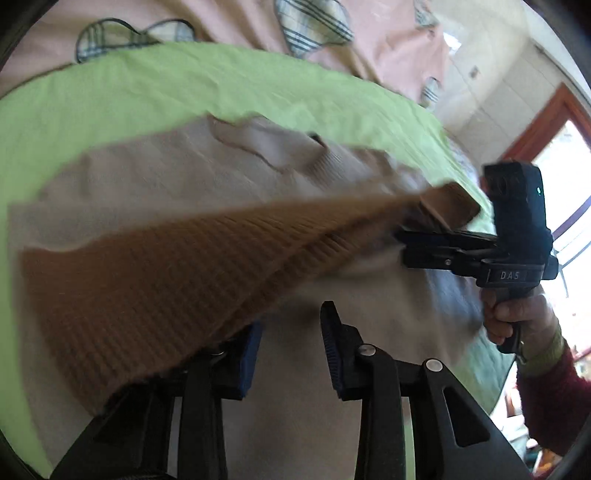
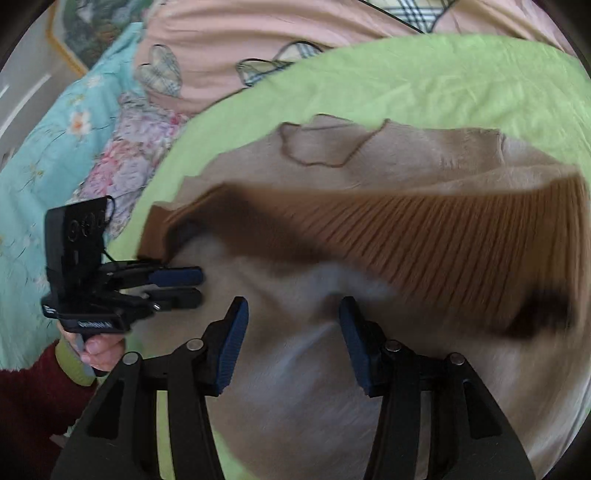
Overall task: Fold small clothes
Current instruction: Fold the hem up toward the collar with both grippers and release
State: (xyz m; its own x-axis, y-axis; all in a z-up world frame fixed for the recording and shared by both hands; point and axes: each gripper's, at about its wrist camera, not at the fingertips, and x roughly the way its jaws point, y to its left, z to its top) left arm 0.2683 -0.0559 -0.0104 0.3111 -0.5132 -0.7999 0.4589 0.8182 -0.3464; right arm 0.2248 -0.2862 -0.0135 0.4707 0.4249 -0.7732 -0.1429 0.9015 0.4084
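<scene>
Beige sweater (image 2: 388, 155) spread on green sheet (image 2: 443, 81), ribbed hem (image 1: 155, 273) folded across its middle, left gripper (image 1: 290, 343) jaws parted over cloth, nothing clamped, right gripper (image 2: 291, 343) jaws apart, empty, pink quilt (image 1: 221, 22) behind.

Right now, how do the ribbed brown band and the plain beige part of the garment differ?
The ribbed brown band is darker and corded; the plain beige part is paler and smooth-knit. The band is lifted and folded over, blurred as if moving, while the beige part lies flat on the green sheet. The band runs as a narrow strip; the beige part spreads wide. Both belong to one knitted garment.
</scene>
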